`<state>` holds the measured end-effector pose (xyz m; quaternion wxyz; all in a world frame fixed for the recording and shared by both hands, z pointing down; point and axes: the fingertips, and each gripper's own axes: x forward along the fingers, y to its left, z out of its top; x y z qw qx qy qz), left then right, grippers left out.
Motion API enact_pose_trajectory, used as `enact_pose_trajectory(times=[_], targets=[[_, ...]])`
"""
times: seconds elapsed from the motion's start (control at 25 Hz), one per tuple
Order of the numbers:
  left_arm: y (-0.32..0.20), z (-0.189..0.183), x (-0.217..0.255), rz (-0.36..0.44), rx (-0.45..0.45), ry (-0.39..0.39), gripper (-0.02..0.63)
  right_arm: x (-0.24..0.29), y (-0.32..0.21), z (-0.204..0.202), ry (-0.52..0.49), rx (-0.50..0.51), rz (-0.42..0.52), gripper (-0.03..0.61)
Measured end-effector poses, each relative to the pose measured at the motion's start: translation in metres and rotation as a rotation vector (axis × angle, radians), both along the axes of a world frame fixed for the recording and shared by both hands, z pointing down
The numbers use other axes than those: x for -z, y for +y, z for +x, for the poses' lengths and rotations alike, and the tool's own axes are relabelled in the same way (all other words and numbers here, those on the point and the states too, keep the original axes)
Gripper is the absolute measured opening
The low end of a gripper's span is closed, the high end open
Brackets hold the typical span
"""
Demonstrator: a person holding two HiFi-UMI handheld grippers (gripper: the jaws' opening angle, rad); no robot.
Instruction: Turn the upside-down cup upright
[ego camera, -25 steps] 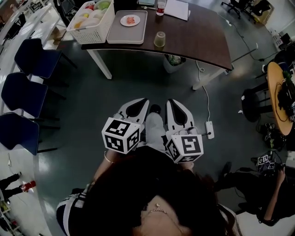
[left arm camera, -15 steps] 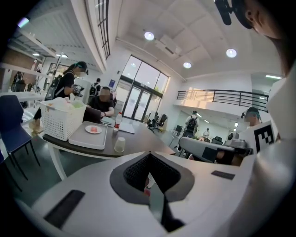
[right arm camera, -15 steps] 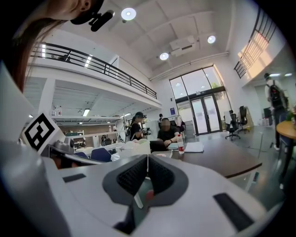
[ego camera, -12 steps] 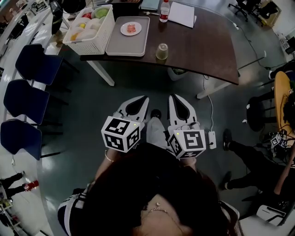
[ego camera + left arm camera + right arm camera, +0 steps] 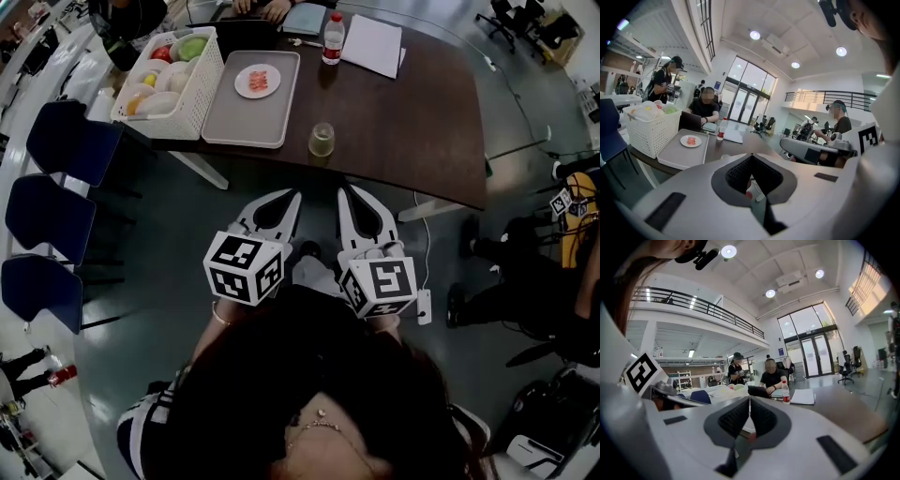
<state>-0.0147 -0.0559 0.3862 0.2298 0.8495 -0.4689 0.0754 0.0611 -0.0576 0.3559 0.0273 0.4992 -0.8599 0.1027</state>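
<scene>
Progress: nothing of the task is done yet, by my reading. The cup [image 5: 322,140] stands untouched at the near edge of the counter [image 5: 412,122], top centre of the head view, just right of the tray. You hold both grippers short of the counter, over the floor, lower in the frame than the cup and well apart from it. The left gripper [image 5: 289,199] has its jaws pressed together with nothing between them. The right gripper [image 5: 345,197] is likewise closed and empty. What is left is all of it: reach, open, grip, flip, set down.

Materials, left to right across the head view:
- Chairs [image 5: 61,141]: blue padded seats, in a row down the left edge.
- Basket [image 5: 169,80]: white plastic lattice, rectangular, holding rounded fruit in green, red and yellow.
- Tray [image 5: 244,103]: flat grey, rounded corners, matte. It carries a small white round plate [image 5: 258,81] with something red on it.
- Cup: small, translucent, yellowish tint. It is likely thin plastic or glass, so probably light and slippery. I cannot confirm from this height that its mouth is down.
- Bottle [image 5: 332,37]: clear, red label and cap.
- Sheet of paper [image 5: 372,45]: white, flat.
- Counter: dark brown, smooth, with a curved front edge.
</scene>
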Motion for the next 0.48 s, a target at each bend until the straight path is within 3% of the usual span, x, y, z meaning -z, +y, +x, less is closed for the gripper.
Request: enact_pose_trajectory(times=[0.48], targets=[[-0.086,0.004,-0.004,-0.015,0.038,-0.020,0.003,-0.011,-0.094,0.004,0.007,0.038,-0.023,0.020]])
